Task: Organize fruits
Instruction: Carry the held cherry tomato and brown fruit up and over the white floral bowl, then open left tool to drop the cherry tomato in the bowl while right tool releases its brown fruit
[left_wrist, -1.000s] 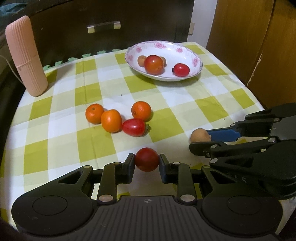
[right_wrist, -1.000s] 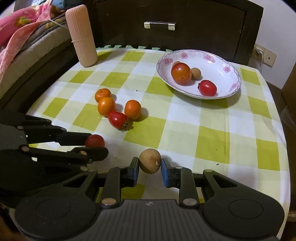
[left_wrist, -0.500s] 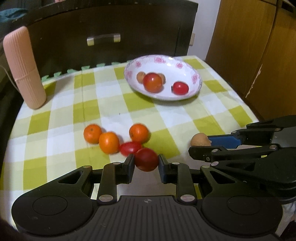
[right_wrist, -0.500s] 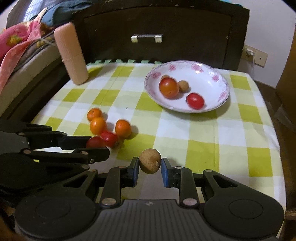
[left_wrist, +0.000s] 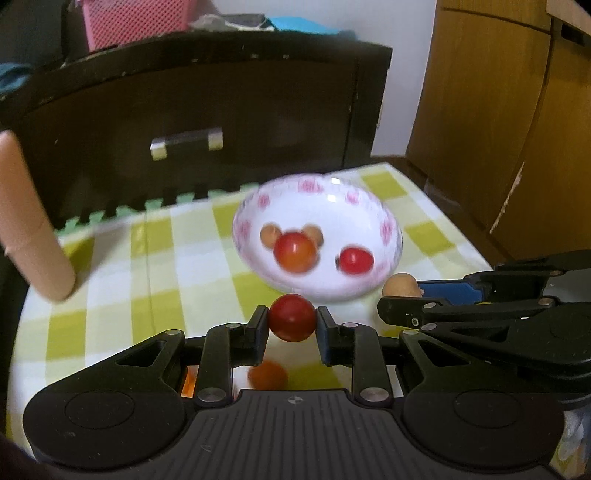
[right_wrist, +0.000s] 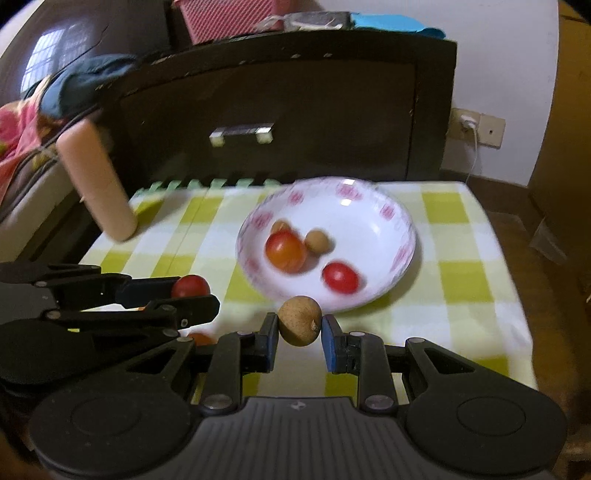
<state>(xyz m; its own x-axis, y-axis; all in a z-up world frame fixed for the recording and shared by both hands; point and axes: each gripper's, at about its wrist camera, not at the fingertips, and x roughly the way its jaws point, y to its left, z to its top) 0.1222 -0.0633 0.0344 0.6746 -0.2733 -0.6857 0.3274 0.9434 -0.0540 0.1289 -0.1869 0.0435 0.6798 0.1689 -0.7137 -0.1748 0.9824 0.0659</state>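
both loads are in the air, on the carrying step. the left gripper (left_wrist: 291, 322) is clamped on a round red tomato (left_wrist: 291, 316), the right gripper (right_wrist: 299, 330) on a small tan-brown round fruit (right_wrist: 299, 320), both just short of the white floral-rimmed bowl (right_wrist: 402, 258) near the table's far edge. next, i'd say: over the rim, then let go low.

A green-and-white checked cloth (right_wrist: 458, 284) is covering the counter (right_wrist: 491, 221), which is standing against a dark cabinet. A white bowl with pink flowers (right_wrist: 402, 236) is sitting on the cloth toward the far middle, and a ribbed pink cylinder (right_wrist: 98, 181) is standing at the far left corner. An orange fruit (left_wrist: 267, 374) is lying on the cloth at the near edge, blurred and partly hidden.
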